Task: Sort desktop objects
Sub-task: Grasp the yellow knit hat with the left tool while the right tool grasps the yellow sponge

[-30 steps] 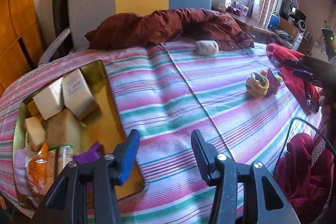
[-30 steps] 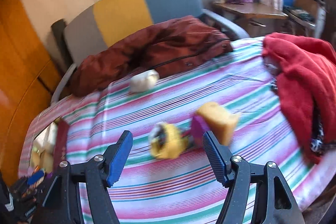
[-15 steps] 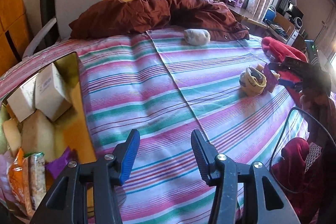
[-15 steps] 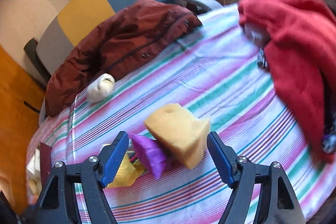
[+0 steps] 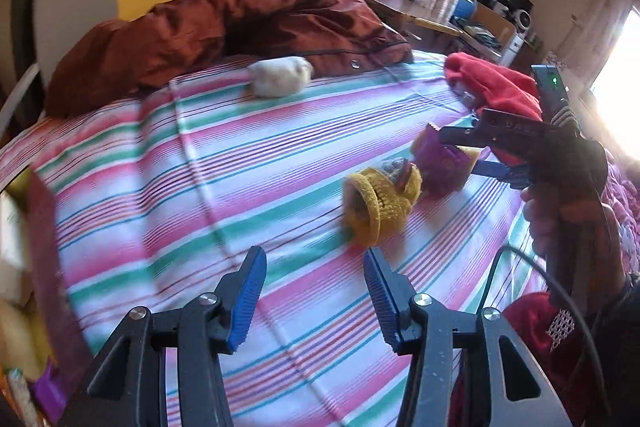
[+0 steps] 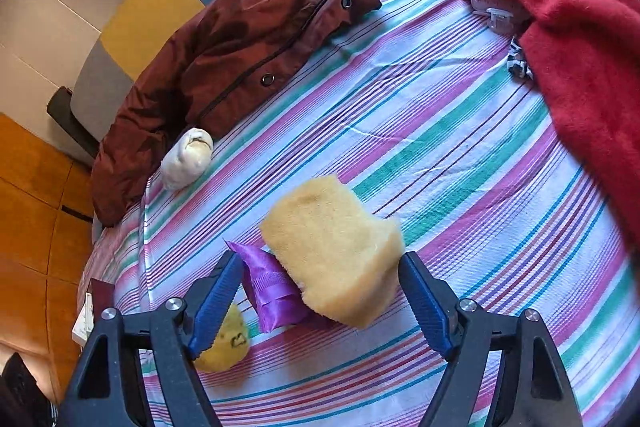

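Note:
On the striped cloth (image 6: pixel 440 131) a yellow sponge (image 6: pixel 332 251) leans on a purple satin pouch (image 6: pixel 272 291). Both lie between the fingers of my right gripper (image 6: pixel 320 303), whose jaws are opening; its pads do not press on them. A yellow knitted piece (image 6: pixel 224 343) lies just below its left finger. In the left wrist view that knitted piece (image 5: pixel 380 203) is ahead and to the right of my left gripper (image 5: pixel 316 299), which is open and holds nothing. Beyond it, the right gripper (image 5: pixel 460 153) straddles the purple pouch (image 5: pixel 440 167).
A brown jacket (image 5: pixel 240 27) and a white bundle (image 5: pixel 280 77) lie at the far side. A red garment (image 6: pixel 580 47) covers the right edge. The tray (image 5: pixel 40 219) with several sorted items sits at the far left. A hand (image 5: pixel 568 211) holds the right gripper.
My left gripper swung right, so the tray slid to the frame's edge and the knitted piece came near. My right gripper dropped over the sponge and pouch, and its jaws widened.

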`<state>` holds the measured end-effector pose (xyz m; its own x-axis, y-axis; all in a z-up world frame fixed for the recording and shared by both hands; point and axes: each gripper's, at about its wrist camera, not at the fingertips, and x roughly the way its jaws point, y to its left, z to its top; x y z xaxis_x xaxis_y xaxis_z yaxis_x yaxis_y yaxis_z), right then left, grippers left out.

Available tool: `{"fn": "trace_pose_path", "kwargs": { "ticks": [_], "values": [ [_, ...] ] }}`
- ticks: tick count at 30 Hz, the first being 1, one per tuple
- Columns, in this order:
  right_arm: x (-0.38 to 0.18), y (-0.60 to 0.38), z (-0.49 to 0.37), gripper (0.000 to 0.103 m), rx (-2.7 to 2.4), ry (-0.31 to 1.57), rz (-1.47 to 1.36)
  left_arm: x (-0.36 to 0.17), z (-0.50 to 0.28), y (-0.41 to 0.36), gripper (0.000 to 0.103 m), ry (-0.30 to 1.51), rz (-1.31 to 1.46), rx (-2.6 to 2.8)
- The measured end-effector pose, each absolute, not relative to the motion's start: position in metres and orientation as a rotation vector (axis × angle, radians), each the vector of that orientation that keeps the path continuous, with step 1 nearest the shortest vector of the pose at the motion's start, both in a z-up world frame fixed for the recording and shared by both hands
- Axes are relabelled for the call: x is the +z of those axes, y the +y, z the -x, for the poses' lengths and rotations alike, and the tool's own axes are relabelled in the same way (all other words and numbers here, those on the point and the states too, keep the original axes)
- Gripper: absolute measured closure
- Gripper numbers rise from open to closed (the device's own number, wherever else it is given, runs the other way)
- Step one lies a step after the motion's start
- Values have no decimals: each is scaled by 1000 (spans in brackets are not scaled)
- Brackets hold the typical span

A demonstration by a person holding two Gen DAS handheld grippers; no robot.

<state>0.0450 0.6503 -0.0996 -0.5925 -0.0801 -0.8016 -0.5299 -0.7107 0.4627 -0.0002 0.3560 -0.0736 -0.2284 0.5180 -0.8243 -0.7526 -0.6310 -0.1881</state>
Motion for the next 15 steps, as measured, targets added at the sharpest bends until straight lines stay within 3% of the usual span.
{"fn": "trace_pose_path", "kwargs": {
  "ticks": [13,15],
  "values": [
    [-101,662,-46,23,2350,1110,1222,-101,2,422,51,339,1229,1843],
    [-100,657,-44,23,2357,1046,1237,-104,3,428,51,338,1234,1841]
  ]
}}
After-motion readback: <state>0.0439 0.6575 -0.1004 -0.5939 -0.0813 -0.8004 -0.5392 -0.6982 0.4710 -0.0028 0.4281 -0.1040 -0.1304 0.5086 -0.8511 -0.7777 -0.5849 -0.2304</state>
